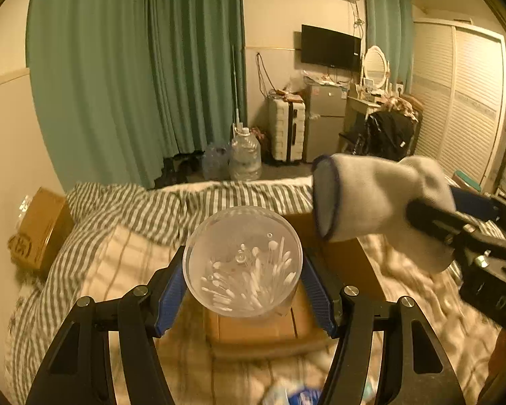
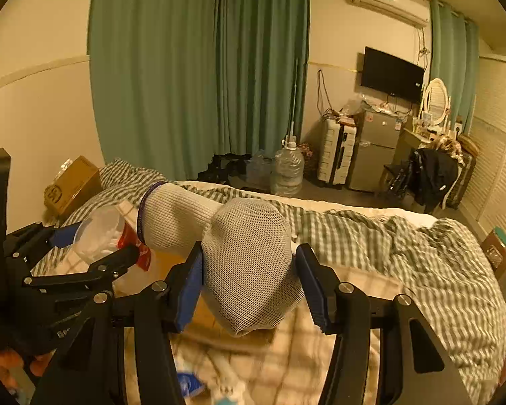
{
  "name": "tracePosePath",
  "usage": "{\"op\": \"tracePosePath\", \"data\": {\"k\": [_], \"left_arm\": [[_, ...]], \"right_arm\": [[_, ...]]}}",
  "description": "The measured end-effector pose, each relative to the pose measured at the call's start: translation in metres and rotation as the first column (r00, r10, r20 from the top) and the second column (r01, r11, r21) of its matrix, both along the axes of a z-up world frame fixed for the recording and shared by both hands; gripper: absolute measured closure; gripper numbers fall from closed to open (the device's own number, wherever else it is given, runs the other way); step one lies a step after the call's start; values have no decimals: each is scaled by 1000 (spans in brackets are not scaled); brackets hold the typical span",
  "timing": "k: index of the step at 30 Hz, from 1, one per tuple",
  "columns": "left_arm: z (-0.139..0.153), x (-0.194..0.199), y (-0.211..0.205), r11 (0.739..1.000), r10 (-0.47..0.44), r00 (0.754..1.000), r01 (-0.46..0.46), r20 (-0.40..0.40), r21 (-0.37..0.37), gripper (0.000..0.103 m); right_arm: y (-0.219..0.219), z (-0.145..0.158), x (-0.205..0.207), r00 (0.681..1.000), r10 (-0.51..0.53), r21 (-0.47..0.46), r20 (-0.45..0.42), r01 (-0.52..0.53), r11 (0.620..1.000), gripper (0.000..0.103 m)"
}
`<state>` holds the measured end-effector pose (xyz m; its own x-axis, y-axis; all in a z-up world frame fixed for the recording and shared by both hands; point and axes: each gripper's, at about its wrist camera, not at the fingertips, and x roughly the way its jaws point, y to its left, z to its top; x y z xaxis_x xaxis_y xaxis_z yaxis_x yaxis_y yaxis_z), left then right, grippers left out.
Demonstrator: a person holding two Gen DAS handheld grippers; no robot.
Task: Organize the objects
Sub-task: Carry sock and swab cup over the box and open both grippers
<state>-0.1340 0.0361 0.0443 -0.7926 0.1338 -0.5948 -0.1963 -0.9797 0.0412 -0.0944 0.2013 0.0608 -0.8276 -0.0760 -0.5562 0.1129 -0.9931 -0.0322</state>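
Covering the bed, striped duvet [image 2: 404,236], green curtains [image 2: 199,67] behind, wall TV [image 2: 391,74]

A lived-in bedroom at home. A bed with a rumpled green-and-white striped duvet [image 2: 371,233] fills the foreground. Long teal curtains [image 2: 199,67] hang at 12 o'clock. Toward 2 o'clock stand a wall-mounted black television [image 2: 391,74], a small silver fridge [image 2: 374,148], a white ribbed suitcase [image 2: 335,152] and an oval vanity mirror [image 2: 435,101].
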Motion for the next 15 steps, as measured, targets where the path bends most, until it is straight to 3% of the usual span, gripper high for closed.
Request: {"op": "tracePosePath", "data": {"k": [6,15], "left_arm": [[-43,-60,3,999,33,999,-33,24,-8,37],[-96,-79,11,999,12,995,-8,101,-40,36]], "right_arm": [[1,-34,-67,997,5,-40,76,-2,999,51],[10,-101,-109,987,32,-88,158,-18,996,49]]}}
